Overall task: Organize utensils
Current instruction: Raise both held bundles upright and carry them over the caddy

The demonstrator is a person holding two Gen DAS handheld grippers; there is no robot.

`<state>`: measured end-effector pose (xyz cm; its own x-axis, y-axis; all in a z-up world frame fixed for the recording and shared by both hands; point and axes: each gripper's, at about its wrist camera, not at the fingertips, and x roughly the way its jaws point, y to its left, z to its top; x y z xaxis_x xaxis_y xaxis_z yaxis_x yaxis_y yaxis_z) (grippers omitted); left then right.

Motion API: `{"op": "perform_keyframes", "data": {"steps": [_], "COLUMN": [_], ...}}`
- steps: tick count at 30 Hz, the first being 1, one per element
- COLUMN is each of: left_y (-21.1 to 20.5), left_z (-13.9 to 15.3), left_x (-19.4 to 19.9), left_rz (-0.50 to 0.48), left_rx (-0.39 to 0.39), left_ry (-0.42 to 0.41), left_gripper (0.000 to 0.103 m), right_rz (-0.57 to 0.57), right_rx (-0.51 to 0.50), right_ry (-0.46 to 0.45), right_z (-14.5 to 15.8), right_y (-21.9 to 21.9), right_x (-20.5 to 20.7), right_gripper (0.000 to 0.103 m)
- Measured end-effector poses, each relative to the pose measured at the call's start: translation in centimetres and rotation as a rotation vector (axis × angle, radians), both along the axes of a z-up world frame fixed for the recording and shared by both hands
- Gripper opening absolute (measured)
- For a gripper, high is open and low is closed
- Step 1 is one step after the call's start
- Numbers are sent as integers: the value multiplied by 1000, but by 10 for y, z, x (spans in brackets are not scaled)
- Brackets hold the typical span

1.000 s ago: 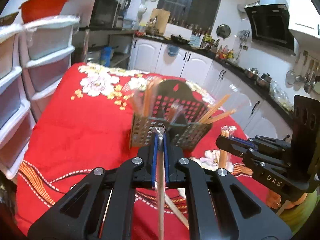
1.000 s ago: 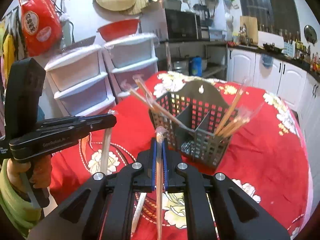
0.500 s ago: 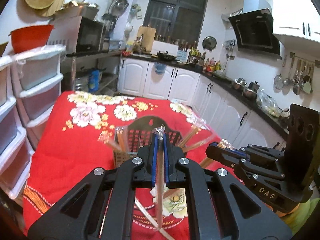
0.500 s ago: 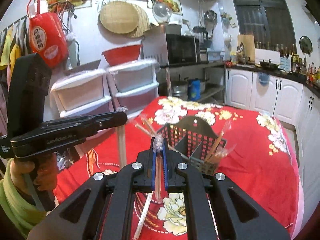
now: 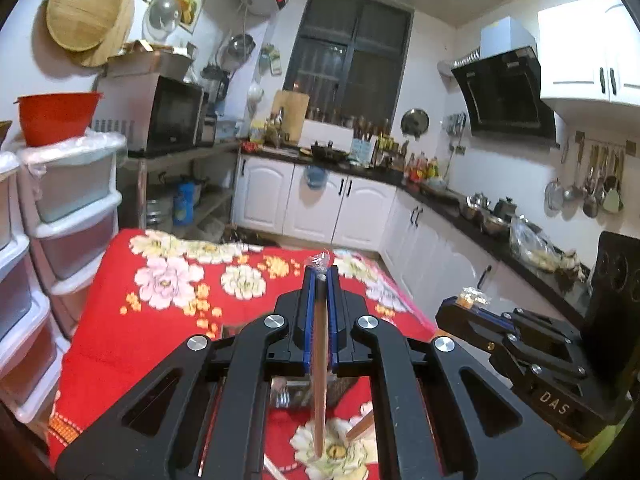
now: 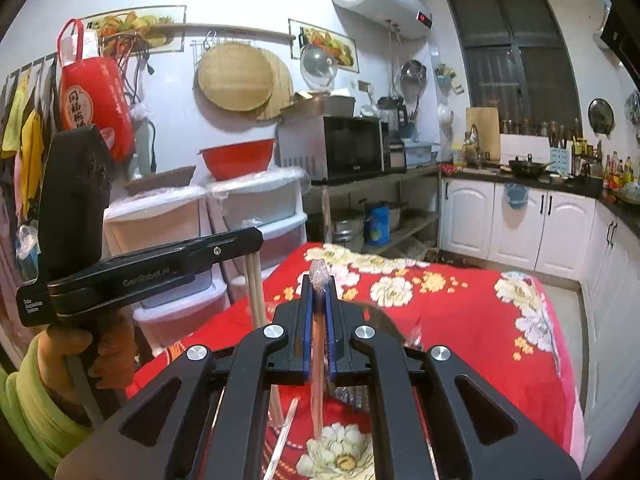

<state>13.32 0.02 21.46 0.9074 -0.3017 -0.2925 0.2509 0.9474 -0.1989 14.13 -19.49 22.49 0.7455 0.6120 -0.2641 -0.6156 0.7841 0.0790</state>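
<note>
Both grippers are mid-carry above the red flower-print cloth surface (image 5: 168,332). The left gripper (image 5: 320,280) has its jaws clamped on a plastic-wrapped pair of wooden chopsticks (image 5: 319,384); the right gripper (image 6: 318,284) likewise grips a second wrapped wooden pair (image 6: 317,392). The perforated metal holder (image 5: 296,394) is mostly hidden below. Judged next: lower each pair tip-first into a compartment.

Both views: bright, even indoor light on white walls; dark window (image 5: 352,56) (no daylight). Strong fisheye bending and black vignette at corners. Mild glare on the water heater (image 6: 380,0). Foreground sharp; far counter slightly soft, colours oversaturated on the red tablecloth (image 5: 160,308).
</note>
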Motion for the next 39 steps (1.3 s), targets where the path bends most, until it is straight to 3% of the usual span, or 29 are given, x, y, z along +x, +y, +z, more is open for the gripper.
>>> {"op": "perform_keyframes", "data": {"steps": [14, 27, 39], "left_y": [-7, -22, -32], "left_z": [20, 32, 6], "left_x": [25, 56, 85], "left_rz": [46, 118, 152], "left_rx": [-17, 25, 24], "left_ry": [-52, -121, -114], "left_gripper": [1, 1, 1], "right_rz": [-35, -108, -142], "right_rx": [46, 36, 16], "right_ry": [-76, -138, -116], "right_z": [29, 44, 27], "right_y": [-2, 0, 2], "right_x": [25, 57, 89], "right_gripper": [6, 6, 6]}}
